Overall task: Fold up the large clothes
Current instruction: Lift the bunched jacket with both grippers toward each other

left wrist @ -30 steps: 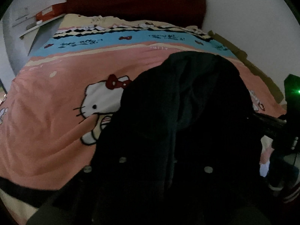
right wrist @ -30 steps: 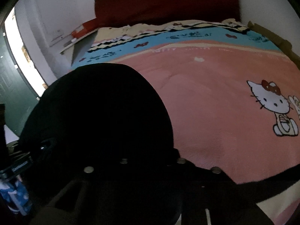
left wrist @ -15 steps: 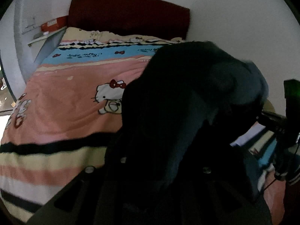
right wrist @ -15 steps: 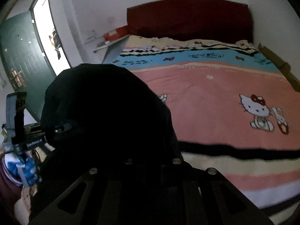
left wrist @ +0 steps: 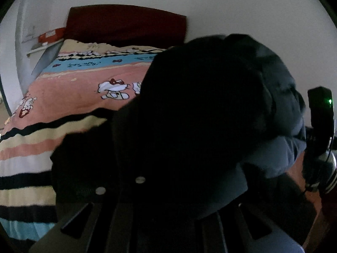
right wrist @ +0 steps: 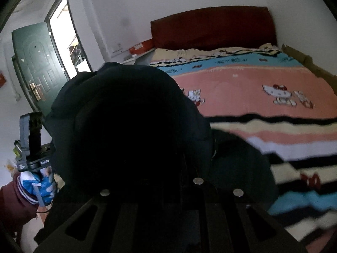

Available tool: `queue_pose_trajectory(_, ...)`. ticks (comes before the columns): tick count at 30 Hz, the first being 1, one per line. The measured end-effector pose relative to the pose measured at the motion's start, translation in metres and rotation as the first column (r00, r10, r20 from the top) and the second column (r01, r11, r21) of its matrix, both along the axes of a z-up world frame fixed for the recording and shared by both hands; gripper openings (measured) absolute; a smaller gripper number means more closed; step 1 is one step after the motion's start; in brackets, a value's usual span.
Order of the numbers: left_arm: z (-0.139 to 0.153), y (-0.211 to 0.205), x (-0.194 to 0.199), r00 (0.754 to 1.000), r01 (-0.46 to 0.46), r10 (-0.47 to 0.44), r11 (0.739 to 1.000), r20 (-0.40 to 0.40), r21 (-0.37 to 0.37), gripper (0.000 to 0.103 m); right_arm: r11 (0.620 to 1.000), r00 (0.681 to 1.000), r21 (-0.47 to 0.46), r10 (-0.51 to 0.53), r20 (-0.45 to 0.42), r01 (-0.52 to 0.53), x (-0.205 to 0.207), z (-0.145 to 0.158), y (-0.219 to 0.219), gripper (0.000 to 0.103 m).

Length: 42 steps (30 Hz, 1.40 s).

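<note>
The dark jacket (left wrist: 200, 116) hangs bunched in front of you, raised above the foot of the bed (right wrist: 263, 80). Your left hand-held gripper (left wrist: 168, 189) and right hand-held gripper (right wrist: 168, 189) are both clamped on its fabric.

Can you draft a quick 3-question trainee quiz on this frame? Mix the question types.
1. True or false: the dark garment lies spread flat on the bed cover.
2. Which cover stripe sits nearest the headboard? A) pink B) cream C) black
3. Fill in: in the right wrist view, the left gripper shows at the picture's ____ edge, in front of the green door.

Key
1. False: it hangs bunched and lifted in front of both cameras, hiding the fingers of the left gripper and the right gripper, both shut on it.
2. B
3. left
</note>
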State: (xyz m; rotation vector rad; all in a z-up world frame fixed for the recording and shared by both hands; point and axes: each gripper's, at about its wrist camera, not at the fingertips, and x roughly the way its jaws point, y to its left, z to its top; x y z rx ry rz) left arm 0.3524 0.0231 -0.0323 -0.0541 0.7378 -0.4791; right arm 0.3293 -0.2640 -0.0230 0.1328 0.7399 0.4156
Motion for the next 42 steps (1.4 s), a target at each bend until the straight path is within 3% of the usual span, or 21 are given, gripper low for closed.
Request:
queue_pose_trajectory(5,-0.027,-0.010,-0.022,1.000,-0.001,0.001,1.000,-0.003,0.014,0.007,1.000,0.999,-0.027,0.009,-0.045,-0.010,-0.030,-0.035,-0.001,0.010)
queue_pose_trajectory(11,-0.055,-0.036,-0.025,1.000,-0.023,0.022,0.997,0.012,0.077,0.009,0.998,0.994,-0.068,-0.010,-0.112,0.003,-0.019,-0.080,-0.010,0.011)
queue_pose_trajectory(23,-0.034,-0.039,-0.038,0.999,-0.050,0.052,0.993,-0.016,0.110,0.013,0.997,0.992,-0.061,0.030,-0.123,-0.037,-0.014,-0.087,-0.016,0.010)
queue_pose_trajectory(29,-0.033,-0.050,-0.045,0.998,-0.069,0.069,0.983,0.004,0.171,0.016,0.997,0.994,-0.061,0.032,-0.106,-0.039,-0.017,-0.083,-0.016,0.014)
queue_pose_trajectory(35,-0.033,-0.060,-0.048,0.991,-0.102,0.076,0.960,0.109,0.261,0.024,0.990,0.997,-0.131,0.034,-0.075,-0.044,-0.016,-0.076,-0.010,0.019)
queue_pose_trajectory(42,-0.047,-0.064,-0.041,0.984,-0.013,-0.051,0.934,0.171,0.357,0.051,0.979,0.997,-0.194,0.060,-0.049,-0.068,-0.012,-0.074,-0.003,0.034)
